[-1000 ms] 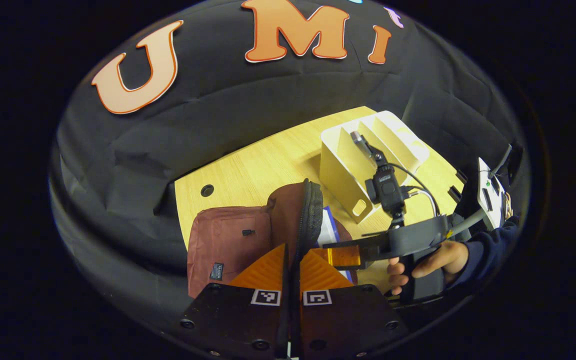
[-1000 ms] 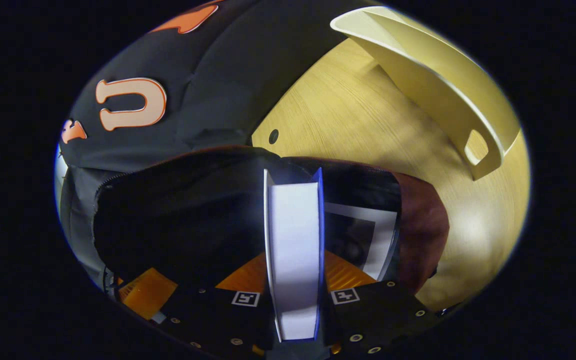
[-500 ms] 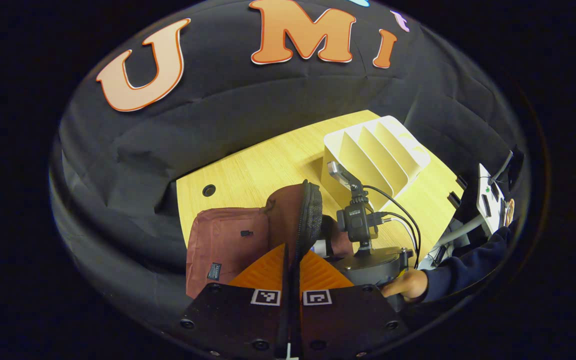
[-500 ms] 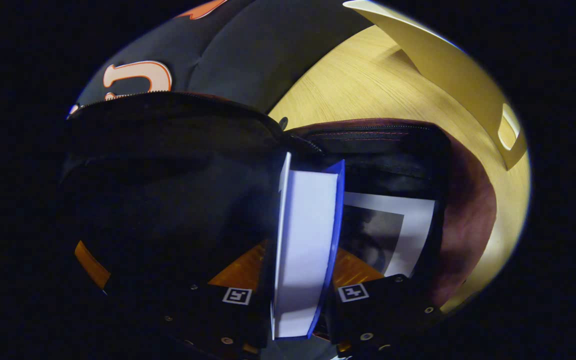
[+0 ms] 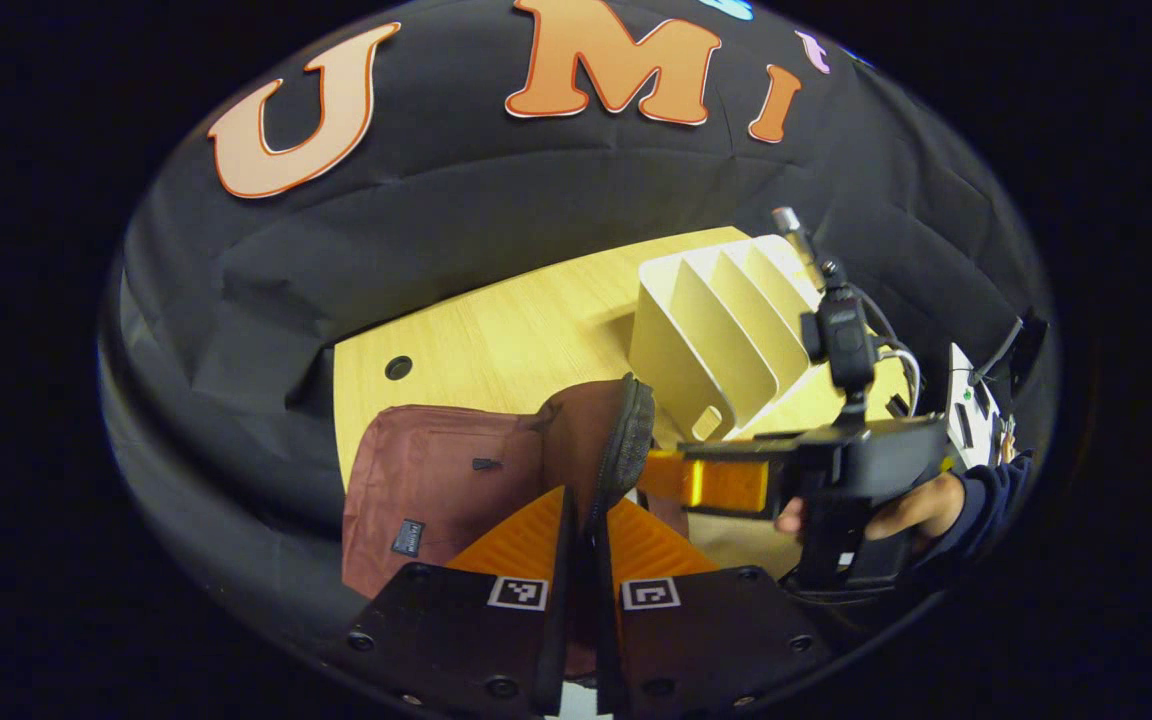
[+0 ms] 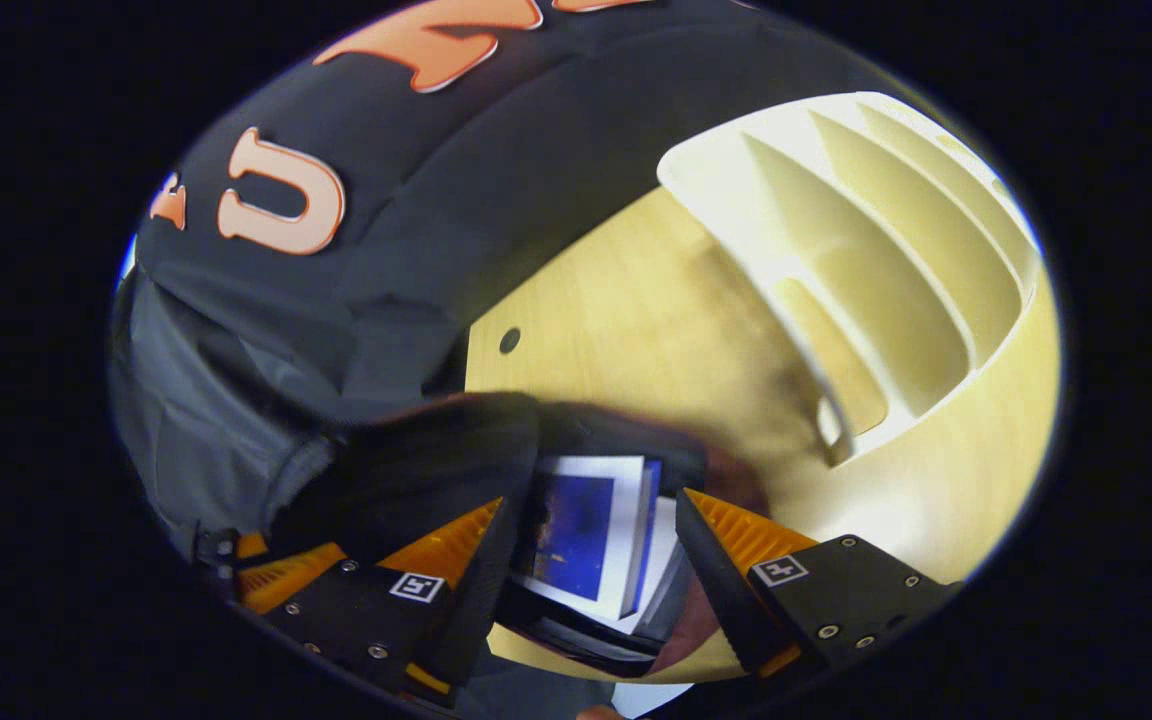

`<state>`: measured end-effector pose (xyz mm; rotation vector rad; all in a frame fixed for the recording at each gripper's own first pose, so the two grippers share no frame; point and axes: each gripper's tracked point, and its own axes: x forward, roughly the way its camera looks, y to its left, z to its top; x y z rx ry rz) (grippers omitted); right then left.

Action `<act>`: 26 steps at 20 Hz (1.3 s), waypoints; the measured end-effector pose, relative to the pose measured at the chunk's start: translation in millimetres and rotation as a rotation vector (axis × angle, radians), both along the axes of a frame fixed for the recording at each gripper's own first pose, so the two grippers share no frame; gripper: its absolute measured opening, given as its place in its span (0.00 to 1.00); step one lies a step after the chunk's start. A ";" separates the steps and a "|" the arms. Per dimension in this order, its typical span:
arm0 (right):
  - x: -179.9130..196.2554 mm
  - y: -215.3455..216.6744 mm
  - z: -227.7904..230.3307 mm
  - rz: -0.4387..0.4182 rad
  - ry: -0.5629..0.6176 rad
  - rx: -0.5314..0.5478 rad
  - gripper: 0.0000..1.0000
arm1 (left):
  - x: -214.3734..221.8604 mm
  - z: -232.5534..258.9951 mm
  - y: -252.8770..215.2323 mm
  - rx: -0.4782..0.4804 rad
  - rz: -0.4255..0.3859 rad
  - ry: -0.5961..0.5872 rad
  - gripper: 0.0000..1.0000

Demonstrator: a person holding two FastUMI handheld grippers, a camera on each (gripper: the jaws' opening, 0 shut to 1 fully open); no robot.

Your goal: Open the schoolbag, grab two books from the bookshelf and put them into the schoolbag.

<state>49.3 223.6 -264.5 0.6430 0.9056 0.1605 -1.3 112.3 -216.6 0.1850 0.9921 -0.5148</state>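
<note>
Books point(image 6: 591, 535) now lie in the schoolbag point(image 5: 446, 485): your right gripper point(image 6: 591, 560) has spread its fingers empty, left gripper point(image 5: 581, 545) still pinches the flap point(image 5: 601, 450).

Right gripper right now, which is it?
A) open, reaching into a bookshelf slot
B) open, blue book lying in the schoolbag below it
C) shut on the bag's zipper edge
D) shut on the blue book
B: in the right gripper view the right gripper has its fingers spread apart, and the blue book lies between and beyond them inside the schoolbag, touched by neither finger; the bookshelf stands off to the side.
</note>
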 end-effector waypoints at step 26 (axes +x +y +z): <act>-16.3 -290.7 187.3 0.072 -0.644 -0.507 0.97 | 2.1 131.7 -225.3 -0.191 0.372 -0.551 0.98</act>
